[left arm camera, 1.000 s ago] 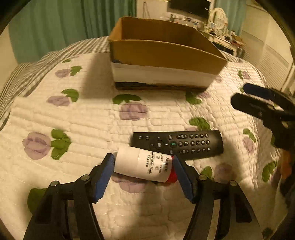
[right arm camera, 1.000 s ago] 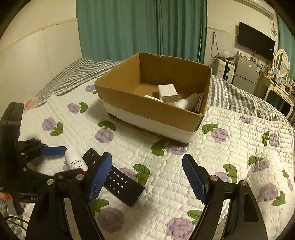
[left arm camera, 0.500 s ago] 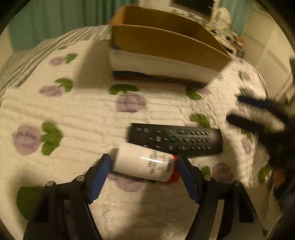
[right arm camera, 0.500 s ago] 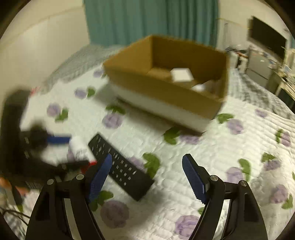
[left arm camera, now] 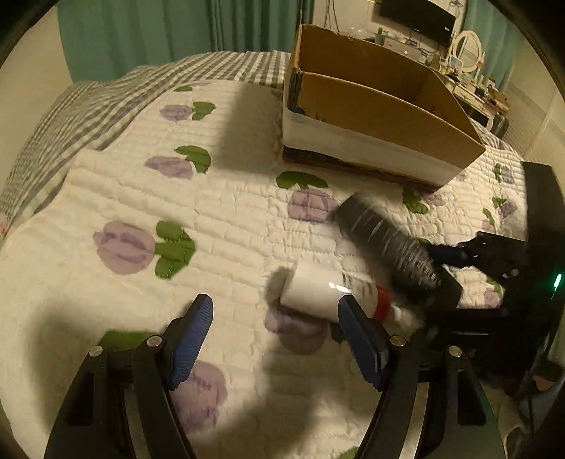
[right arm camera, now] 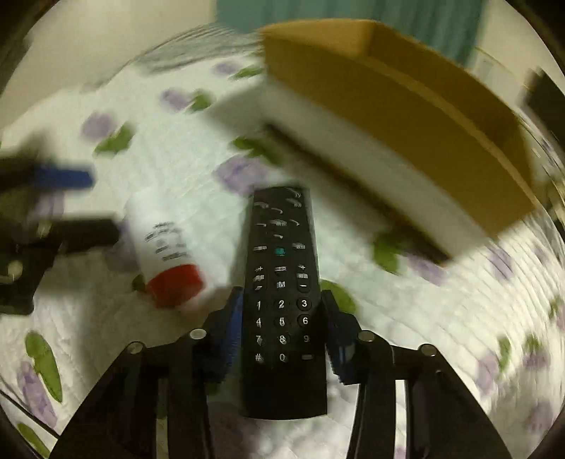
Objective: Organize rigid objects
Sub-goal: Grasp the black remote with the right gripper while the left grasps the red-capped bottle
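Note:
A white bottle with a red cap point(left arm camera: 328, 293) lies on the quilted bed, just beyond and right of my open, empty left gripper point(left arm camera: 275, 333); it also shows in the right wrist view point(right arm camera: 166, 247). My right gripper point(right arm camera: 282, 328) is shut on the black remote control point(right arm camera: 280, 282), gripping its number-key end; the left wrist view shows the remote point(left arm camera: 385, 233) blurred, held off the quilt by the right gripper point(left arm camera: 445, 268). The open cardboard box point(left arm camera: 374, 116) stands farther back on the bed, and appears in the right wrist view point(right arm camera: 399, 116).
The bed has a white quilt with purple flowers point(left arm camera: 123, 243) and a checked blanket point(left arm camera: 106, 95) at the far side. Teal curtains point(left arm camera: 176, 28) hang behind. A dresser with a mirror point(left arm camera: 466, 46) stands beyond the box.
The right gripper swung down over the remote and shut on it, and the remote is now turned. The left gripper drew back and left, so the bottle is no longer between its fingers.

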